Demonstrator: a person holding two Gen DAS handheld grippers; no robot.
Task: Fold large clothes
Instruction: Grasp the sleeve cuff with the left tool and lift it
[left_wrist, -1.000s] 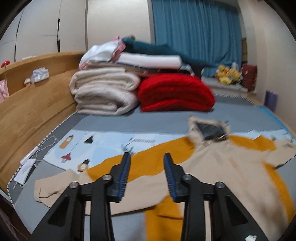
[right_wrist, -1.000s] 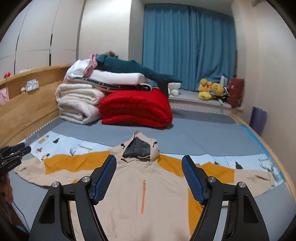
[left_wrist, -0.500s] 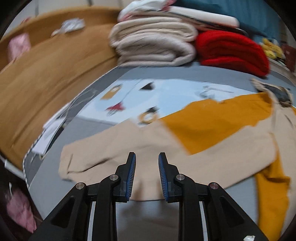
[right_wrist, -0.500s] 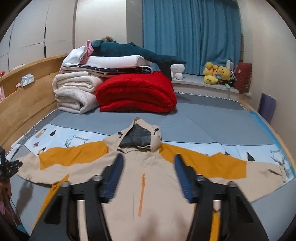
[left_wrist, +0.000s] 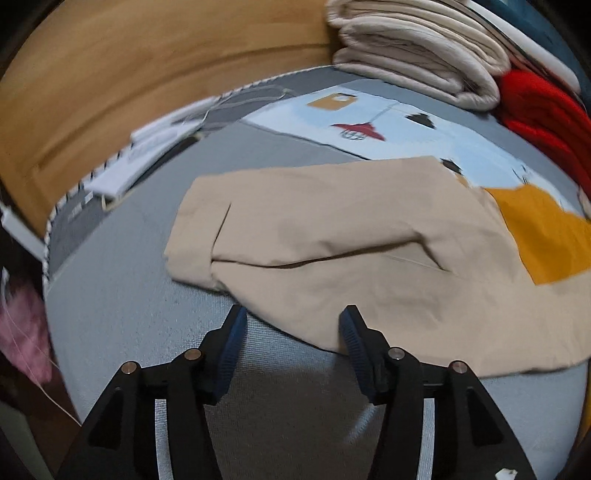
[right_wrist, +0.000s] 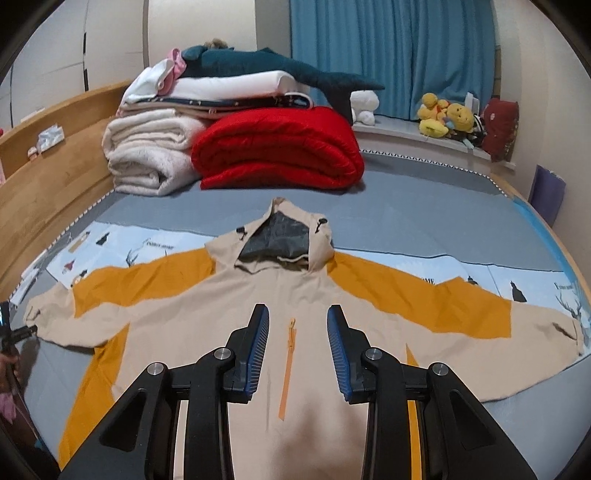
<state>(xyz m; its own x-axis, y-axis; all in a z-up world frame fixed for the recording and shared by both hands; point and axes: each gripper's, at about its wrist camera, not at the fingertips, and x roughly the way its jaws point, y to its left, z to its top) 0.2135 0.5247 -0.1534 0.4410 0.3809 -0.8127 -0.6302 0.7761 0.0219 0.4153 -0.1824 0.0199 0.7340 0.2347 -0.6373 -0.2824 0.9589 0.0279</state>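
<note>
A beige and orange hooded jacket (right_wrist: 221, 317) lies spread flat, front up, on the grey bed, sleeves out to both sides. In the left wrist view its beige left sleeve (left_wrist: 332, 236) lies just ahead of my left gripper (left_wrist: 291, 325), which is open, low over the bed, with its jaws at the sleeve's near edge. My left gripper also shows at the sleeve cuff in the right wrist view (right_wrist: 22, 330). My right gripper (right_wrist: 297, 332) is open and empty above the jacket's chest, either side of the orange zipper (right_wrist: 288, 365).
Folded cream blankets (right_wrist: 147, 155), a red quilt (right_wrist: 277, 151) and stacked bedding lie at the bed's far end. A wooden bed frame (left_wrist: 110, 81) runs along the left. A printed light-blue sheet (left_wrist: 369, 125) lies under the jacket. Plush toys (right_wrist: 447, 114) sit by the blue curtain.
My left gripper swung left and down to the sleeve's end and opened wider. My right gripper narrowed its opening and moved closer over the jacket's chest.
</note>
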